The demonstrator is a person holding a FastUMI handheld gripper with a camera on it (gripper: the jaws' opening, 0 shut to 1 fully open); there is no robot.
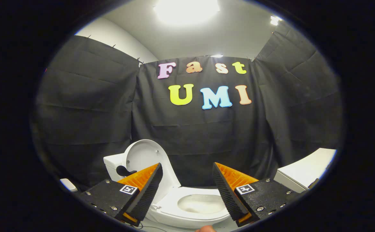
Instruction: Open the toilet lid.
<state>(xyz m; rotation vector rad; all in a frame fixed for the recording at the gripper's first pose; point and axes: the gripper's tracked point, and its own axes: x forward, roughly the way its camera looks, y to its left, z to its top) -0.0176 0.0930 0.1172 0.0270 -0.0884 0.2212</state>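
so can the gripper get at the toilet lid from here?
Probably yes. The gripper is open with nothing between its fingers, and the toilet lid already stands raised against the tank, just beyond the left finger. Nothing visible lies between them.

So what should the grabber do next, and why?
Probably just back away a little. The toilet lid already stands upright against the tank, the bowl is uncovered, and the gripper is open with nothing between its fingers. The job looks done.
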